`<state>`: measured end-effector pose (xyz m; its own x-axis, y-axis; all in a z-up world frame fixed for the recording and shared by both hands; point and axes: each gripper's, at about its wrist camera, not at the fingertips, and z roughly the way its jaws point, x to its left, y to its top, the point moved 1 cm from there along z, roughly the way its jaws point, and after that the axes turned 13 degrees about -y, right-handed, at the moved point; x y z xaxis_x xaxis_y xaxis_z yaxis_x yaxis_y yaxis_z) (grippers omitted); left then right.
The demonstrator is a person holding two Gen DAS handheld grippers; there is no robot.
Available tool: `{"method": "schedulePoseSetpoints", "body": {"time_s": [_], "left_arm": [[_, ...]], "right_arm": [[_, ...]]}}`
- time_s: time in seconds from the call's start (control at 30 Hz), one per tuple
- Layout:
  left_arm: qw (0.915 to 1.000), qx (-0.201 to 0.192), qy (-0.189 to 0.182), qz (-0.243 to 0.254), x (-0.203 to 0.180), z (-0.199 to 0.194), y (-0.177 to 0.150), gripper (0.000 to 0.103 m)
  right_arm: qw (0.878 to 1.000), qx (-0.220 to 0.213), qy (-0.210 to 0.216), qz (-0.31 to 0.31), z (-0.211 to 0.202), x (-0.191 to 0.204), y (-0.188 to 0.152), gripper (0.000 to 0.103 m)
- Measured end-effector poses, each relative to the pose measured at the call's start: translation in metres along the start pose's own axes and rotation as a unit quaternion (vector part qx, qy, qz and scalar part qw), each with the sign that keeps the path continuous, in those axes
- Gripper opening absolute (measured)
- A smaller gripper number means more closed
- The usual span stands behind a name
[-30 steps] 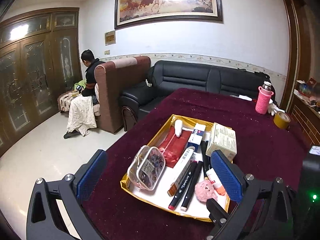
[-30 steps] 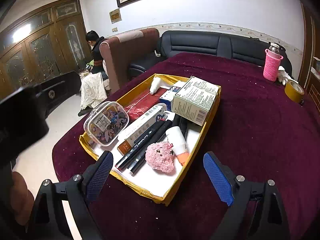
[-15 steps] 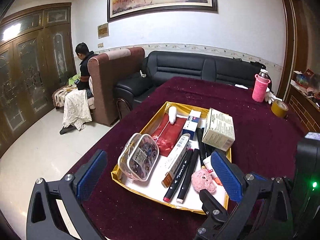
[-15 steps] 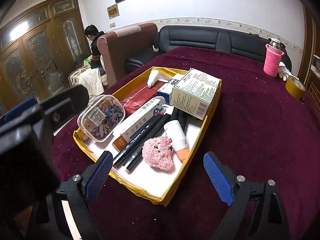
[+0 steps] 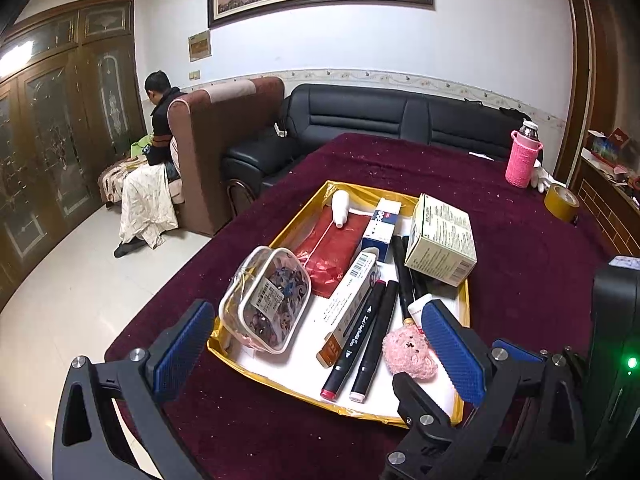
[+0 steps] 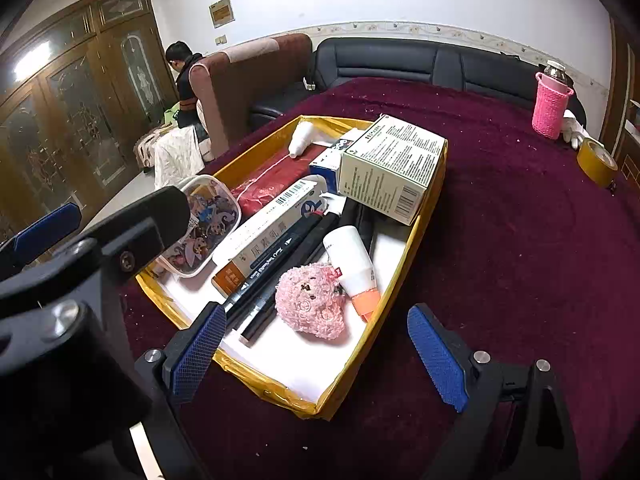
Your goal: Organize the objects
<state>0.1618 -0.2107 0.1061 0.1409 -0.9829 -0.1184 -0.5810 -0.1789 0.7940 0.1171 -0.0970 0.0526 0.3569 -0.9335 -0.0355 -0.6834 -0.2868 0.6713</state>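
Dark red velvet cloth (image 5: 520, 240) covers the table we work over, with a black sofa (image 5: 400, 120) behind it. On the cloth sits the gold-rimmed tray (image 5: 304, 212), its long axis running away from us toward the sofa. Our left gripper (image 5: 316, 344) hangs over the tray's near end with its blue pads spread wide and nothing between them; our right gripper (image 6: 316, 356) does likewise at the near corner, pads apart and holding nothing.

Inside the tray, two black markers (image 5: 362, 336) lie side by side along its length, coloured caps toward us; the print on their barrels is too small for us to read. Just beside them on the left, a long white carton (image 6: 272, 232) lies parallel, showing a barcode at its far end and Chinese characters we cannot make out. A clear pouch (image 5: 266, 298) of cartoon stickers leans at the tray's left edge. A cream box (image 6: 390, 168) of fine print lies tilted at the far right, a white tube (image 6: 352, 264) with an orange cap pointing toward us below it, and a pink plush (image 6: 312, 306) touching the tube.
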Motion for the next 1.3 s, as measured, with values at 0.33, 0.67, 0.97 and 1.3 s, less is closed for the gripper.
{"method": "schedulePoseSetpoints", "body": {"time_s": [0.33,0.67,0.97,1.3], "left_arm": [[0.9997,0.023,0.002,0.004,-0.002,0.017,-0.008,0.103],[0.9984,0.053,-0.015,-0.011,-0.001,0.028,-0.017,0.103],[0.9989,0.047,0.003,0.002,-0.010,0.027,-0.014,0.103],[0.9988,0.048,0.000,0.010,-0.030,0.023,-0.010,0.103]], "right_arm": [[1.000,0.014,-0.001,0.003,0.012,-0.002,-0.001,0.095],[1.000,0.022,-0.014,0.009,0.023,-0.013,0.002,0.096],[0.999,0.023,-0.015,0.023,0.026,-0.029,0.002,0.096],[0.999,0.006,-0.015,0.030,0.017,-0.050,0.004,0.096]]}}
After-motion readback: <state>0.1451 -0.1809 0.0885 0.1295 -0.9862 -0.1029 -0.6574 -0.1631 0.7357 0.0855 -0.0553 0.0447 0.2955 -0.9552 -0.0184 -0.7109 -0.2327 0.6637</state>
